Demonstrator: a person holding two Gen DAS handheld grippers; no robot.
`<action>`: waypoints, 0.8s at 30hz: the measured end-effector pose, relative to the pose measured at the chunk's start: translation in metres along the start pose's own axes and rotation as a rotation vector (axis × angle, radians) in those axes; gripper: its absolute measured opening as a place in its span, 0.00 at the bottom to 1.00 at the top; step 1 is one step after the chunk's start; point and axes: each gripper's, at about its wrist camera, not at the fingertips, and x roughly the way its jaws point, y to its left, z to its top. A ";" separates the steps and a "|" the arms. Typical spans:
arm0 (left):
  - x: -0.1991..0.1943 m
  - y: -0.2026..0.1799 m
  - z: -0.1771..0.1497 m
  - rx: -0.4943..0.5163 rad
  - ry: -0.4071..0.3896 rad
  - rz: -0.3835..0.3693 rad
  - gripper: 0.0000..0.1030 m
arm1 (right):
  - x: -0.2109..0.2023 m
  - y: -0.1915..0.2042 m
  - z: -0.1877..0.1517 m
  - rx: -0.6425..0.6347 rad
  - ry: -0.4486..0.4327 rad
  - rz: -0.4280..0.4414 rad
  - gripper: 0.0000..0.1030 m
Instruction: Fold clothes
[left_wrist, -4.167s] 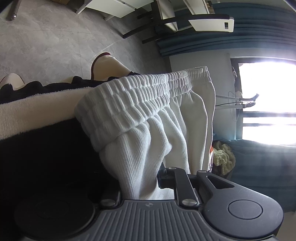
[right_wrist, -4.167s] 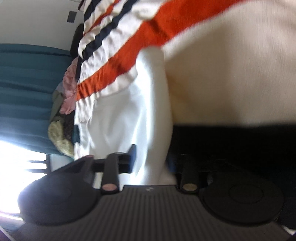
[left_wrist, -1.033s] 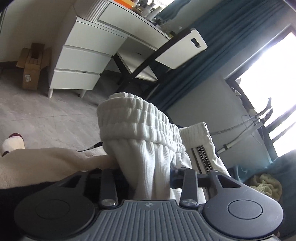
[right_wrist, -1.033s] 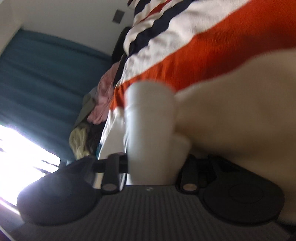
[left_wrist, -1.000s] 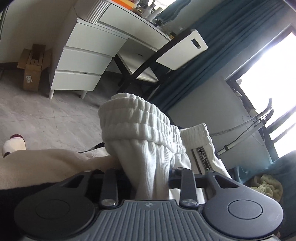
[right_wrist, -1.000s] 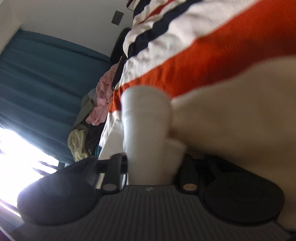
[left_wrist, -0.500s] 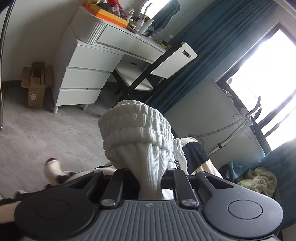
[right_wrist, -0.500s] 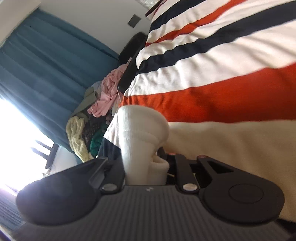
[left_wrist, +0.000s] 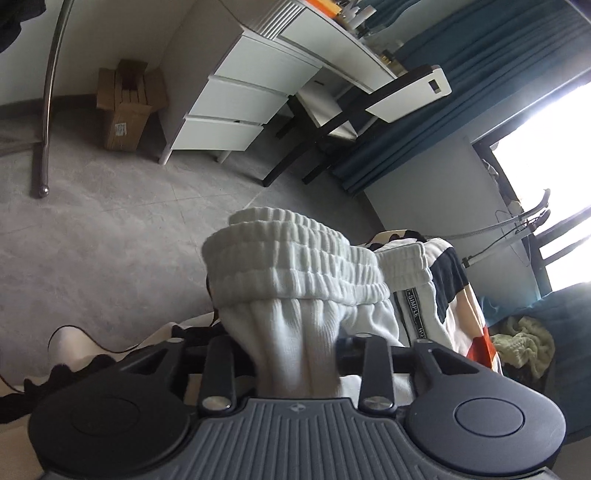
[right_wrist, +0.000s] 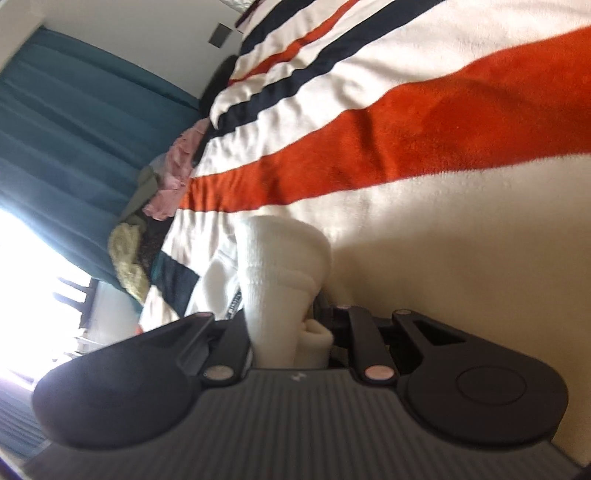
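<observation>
We hold the white pants (left_wrist: 295, 280) up over the striped blanket (right_wrist: 424, 155), our left gripper (left_wrist: 295, 354) and right gripper (right_wrist: 291, 332) both squeezed tight on bunched cloth, but thick folds could slip out and flop crooked.

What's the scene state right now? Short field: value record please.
garment: white sweatpants, ribbed elastic waistband bunched up, black side stripe with lettering
left gripper: shut on the sweatpants just below the waistband
right gripper: shut on a fold of the same white fabric
surface: striped blanket, cream, orange and navy
clutter: pile of clothes near the teal curtain
background: white dresser, cardboard box on the floor
fold status: garment gathered, not laid flat
</observation>
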 end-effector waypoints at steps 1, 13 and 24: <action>-0.004 0.002 -0.002 0.011 0.005 -0.004 0.41 | -0.001 0.000 -0.001 0.009 -0.002 -0.006 0.14; -0.110 -0.030 -0.047 0.358 -0.185 0.130 0.81 | -0.002 -0.013 -0.004 0.039 -0.001 -0.004 0.14; -0.082 -0.132 -0.134 0.656 -0.155 0.010 0.85 | -0.002 -0.003 -0.003 -0.016 -0.020 -0.028 0.14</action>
